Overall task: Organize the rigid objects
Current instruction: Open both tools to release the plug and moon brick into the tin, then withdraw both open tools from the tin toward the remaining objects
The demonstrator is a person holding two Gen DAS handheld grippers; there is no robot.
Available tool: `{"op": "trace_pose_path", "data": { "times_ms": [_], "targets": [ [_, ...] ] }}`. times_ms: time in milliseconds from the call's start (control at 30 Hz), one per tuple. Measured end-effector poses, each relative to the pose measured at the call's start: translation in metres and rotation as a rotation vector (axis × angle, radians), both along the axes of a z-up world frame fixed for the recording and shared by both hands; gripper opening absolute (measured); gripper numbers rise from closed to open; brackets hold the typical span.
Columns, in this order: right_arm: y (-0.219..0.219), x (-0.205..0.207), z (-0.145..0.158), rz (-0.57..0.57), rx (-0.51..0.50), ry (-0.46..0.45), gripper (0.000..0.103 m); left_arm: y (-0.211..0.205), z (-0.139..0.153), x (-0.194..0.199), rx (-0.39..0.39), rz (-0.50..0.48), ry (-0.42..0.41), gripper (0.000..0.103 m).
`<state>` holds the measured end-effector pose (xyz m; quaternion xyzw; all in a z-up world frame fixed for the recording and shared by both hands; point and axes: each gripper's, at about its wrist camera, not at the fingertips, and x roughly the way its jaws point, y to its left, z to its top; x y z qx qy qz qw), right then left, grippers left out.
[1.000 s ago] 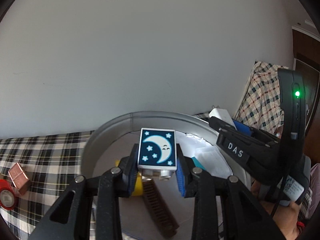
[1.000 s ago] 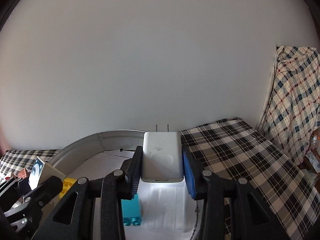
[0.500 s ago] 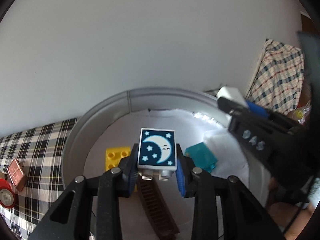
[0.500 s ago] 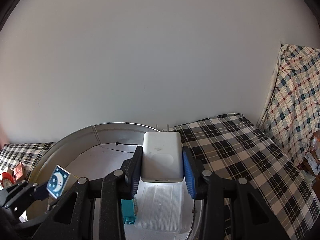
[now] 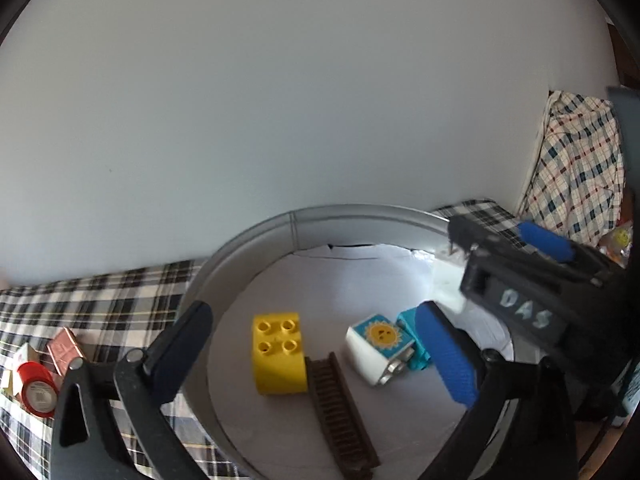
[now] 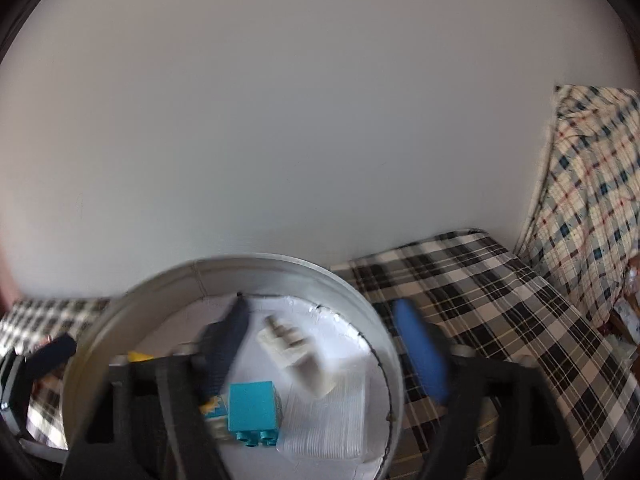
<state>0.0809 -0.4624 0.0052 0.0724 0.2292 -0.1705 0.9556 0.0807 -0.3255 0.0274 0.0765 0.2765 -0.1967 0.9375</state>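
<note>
My left gripper (image 5: 312, 312) is opening wide over a round metal tub (image 5: 240, 248), with nothing between its jaws. Below it a white picture block (image 5: 380, 344) lies tipped on the tub floor, sun face up. It rests against a teal brick (image 5: 414, 336), near a yellow brick (image 5: 278, 352) and a brown ladder piece (image 5: 340, 408). My right gripper (image 6: 320, 312) is opening too. The white charger (image 6: 296, 356) is free of its pads, tilted and blurred above a white plastic lid (image 6: 332, 420) in the tub (image 6: 280, 264).
A plaid cloth (image 5: 100, 300) covers the surface around the tub. On it to the left lie a red tape roll (image 5: 38, 388) and a copper-pink box (image 5: 64, 350). A white wall stands close behind; checked fabric (image 6: 592, 168) hangs at the right.
Both grippers went from shut to open. The left one let go of the picture block, which now lies in the tub sun side up. The right one let go of the charger.
</note>
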Motion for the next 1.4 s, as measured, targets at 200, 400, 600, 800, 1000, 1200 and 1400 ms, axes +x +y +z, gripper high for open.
{"op": "trace_pose_path", "data": {
  "times_ms": [200,400,600,800,1000,1200,1400],
  "targets": [
    [-0.004,-0.013,0.005,-0.032,0.038,-0.096,0.086,0.007,-0.002,0.001,-0.017,0.019,0.013,0.103],
    [0.004,-0.013,0.004,-0.028,0.003,-0.093,0.086,0.022,0.003,-0.009,-0.041,0.056,-0.040,0.103],
    [0.011,-0.028,0.010,-0.050,-0.034,-0.162,0.086,0.038,0.005,-0.018,-0.017,0.103,-0.110,0.103],
    [0.010,-0.037,0.010,-0.084,-0.035,-0.186,0.086,0.058,0.002,-0.020,-0.031,0.140,-0.106,0.103],
    [0.017,-0.050,0.012,-0.099,-0.037,-0.274,0.086,0.066,-0.001,-0.025,-0.013,0.161,-0.161,0.103],
    [0.031,-0.051,0.012,-0.114,-0.118,-0.281,0.086,0.067,-0.002,-0.027,-0.006,0.154,-0.184,0.103],
    [0.033,-0.053,0.009,-0.130,-0.134,-0.286,0.086,0.070,-0.001,-0.029,-0.019,0.155,-0.183,0.103]
  ]
}}
